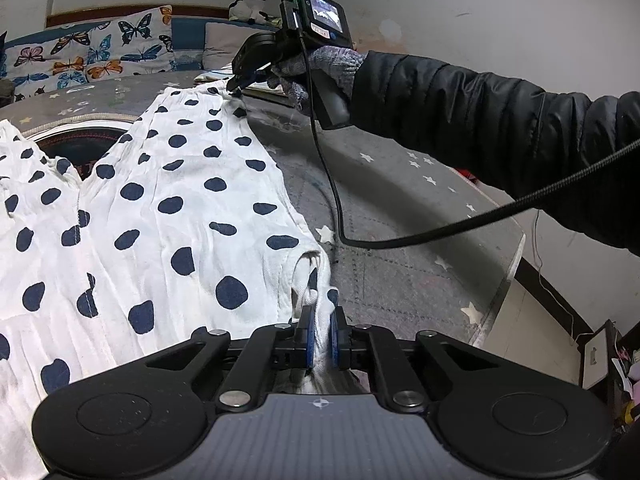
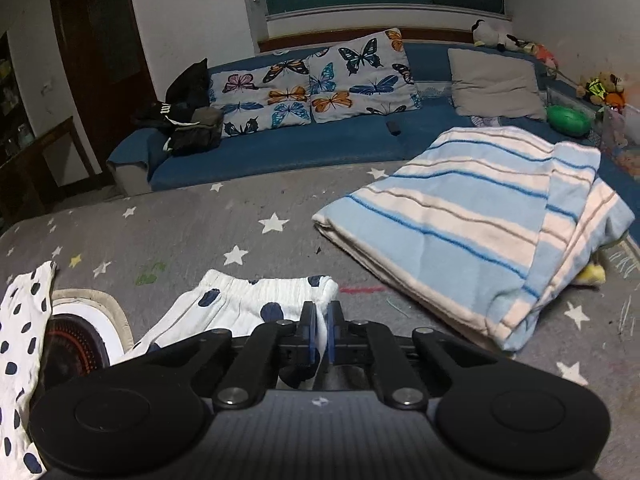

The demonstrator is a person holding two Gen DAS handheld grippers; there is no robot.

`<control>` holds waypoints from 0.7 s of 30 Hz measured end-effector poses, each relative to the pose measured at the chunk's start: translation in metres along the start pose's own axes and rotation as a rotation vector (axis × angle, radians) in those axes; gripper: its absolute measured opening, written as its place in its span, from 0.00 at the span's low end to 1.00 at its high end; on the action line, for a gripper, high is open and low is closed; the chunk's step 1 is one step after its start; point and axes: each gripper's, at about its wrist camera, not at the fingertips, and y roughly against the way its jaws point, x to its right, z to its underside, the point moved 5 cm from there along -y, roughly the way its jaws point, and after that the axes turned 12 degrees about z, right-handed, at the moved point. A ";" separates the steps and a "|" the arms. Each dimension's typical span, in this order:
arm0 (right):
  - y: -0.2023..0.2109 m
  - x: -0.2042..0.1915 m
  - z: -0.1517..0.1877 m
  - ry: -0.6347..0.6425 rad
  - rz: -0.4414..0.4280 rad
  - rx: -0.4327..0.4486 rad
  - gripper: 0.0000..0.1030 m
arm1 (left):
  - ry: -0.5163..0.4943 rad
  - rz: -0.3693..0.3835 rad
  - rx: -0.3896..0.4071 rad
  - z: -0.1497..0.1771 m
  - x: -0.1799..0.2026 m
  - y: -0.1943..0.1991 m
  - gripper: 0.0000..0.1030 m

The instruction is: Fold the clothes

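While both tongs [image 1: 322,334] [image 2: 319,332] pinch, spotted garment [image 1: 168,208] seemingly sags.

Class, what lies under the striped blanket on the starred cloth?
A small yellow thing peeks from under the striped blanket's right edge, on the starred cloth. What it is, and anything else beneath, is covered.

Left wrist view close over spotted garment [image 1: 160,208], facing the right gripper [image 1: 236,86], right wrist view facing sofa [image 2: 280,144], both sharing the garment.
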 end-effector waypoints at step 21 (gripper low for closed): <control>-0.009 -0.009 0.016 0.025 -0.047 -0.024 0.04 | -0.058 -0.050 -0.053 0.001 0.008 -0.012 0.15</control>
